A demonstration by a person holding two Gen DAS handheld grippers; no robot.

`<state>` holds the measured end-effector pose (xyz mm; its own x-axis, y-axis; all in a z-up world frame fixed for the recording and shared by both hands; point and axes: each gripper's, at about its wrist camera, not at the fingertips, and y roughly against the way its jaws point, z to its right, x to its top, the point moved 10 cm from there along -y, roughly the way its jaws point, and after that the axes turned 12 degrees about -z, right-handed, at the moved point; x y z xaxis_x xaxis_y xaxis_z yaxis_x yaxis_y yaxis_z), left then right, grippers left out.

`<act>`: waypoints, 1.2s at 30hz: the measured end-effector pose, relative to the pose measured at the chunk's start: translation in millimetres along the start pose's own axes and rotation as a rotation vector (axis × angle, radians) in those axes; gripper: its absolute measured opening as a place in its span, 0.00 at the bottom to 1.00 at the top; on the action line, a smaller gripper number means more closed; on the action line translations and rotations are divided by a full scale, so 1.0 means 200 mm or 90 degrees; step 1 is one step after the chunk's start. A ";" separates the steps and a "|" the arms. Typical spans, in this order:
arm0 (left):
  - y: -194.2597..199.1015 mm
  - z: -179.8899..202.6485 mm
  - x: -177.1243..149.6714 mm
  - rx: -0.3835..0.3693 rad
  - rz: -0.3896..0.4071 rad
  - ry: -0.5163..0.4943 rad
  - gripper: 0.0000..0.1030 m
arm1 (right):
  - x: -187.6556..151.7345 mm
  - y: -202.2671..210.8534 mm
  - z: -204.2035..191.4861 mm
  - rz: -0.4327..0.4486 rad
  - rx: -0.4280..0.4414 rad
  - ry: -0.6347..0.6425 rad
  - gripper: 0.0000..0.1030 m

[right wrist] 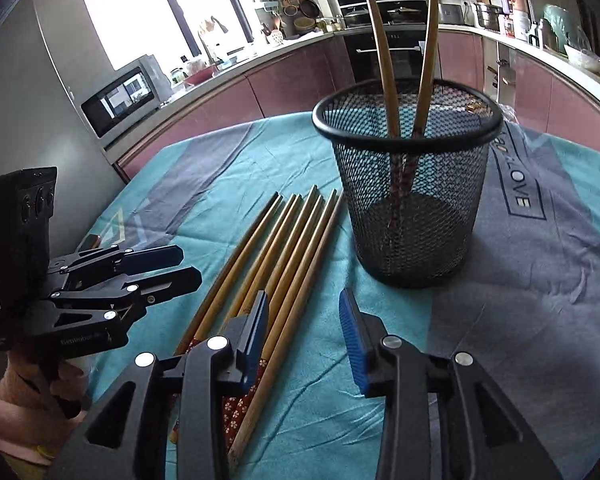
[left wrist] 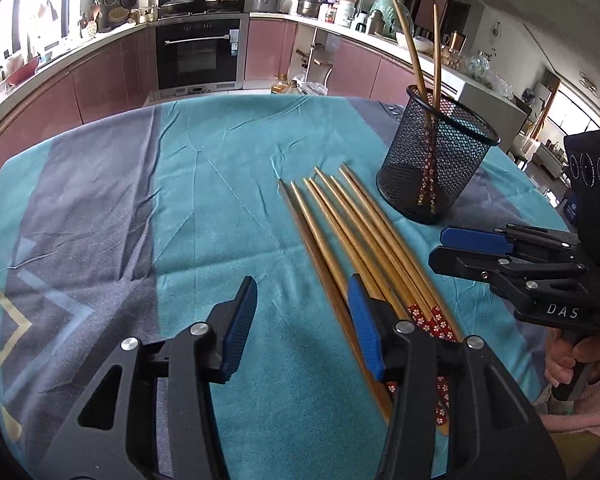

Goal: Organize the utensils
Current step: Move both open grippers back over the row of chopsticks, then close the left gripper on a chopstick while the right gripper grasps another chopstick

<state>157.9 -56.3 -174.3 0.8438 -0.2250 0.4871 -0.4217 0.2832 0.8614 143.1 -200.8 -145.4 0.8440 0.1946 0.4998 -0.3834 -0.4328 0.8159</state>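
Note:
Several bamboo chopsticks (left wrist: 352, 232) with red flowered handles lie side by side on the teal tablecloth (left wrist: 204, 184), also in the right wrist view as chopsticks (right wrist: 284, 248). A black mesh cup (left wrist: 436, 160) stands upright behind them with two chopsticks leaning in it; the mesh cup (right wrist: 416, 200) is close ahead in the right view. My left gripper (left wrist: 304, 312) hovers open over the cloth, its right finger above the chopstick handles, nothing between the pads. My right gripper (right wrist: 304, 340) is open too, its left finger over the handles, the gap over bare cloth.
The round table's far edge (left wrist: 228, 98) borders a kitchen with pink cabinets and an oven (left wrist: 198, 56). A hand (left wrist: 568, 364) holds the right gripper's grip at the table's right side. Cloth to the left of the chopsticks lies bare.

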 end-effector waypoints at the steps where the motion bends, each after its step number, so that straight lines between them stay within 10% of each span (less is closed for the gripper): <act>1: -0.01 0.00 0.00 0.002 -0.005 0.001 0.43 | -0.01 -0.01 0.01 -0.002 0.000 0.000 0.31; 36: -0.15 0.04 0.07 0.028 -0.035 -0.016 0.35 | 0.05 -0.14 0.01 -0.034 -0.075 0.009 0.23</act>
<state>179.5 -75.6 -193.1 0.8576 -0.2630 0.4421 -0.3896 0.2290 0.8920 162.5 -188.4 -163.9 0.8590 0.2276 0.4586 -0.3806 -0.3153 0.8693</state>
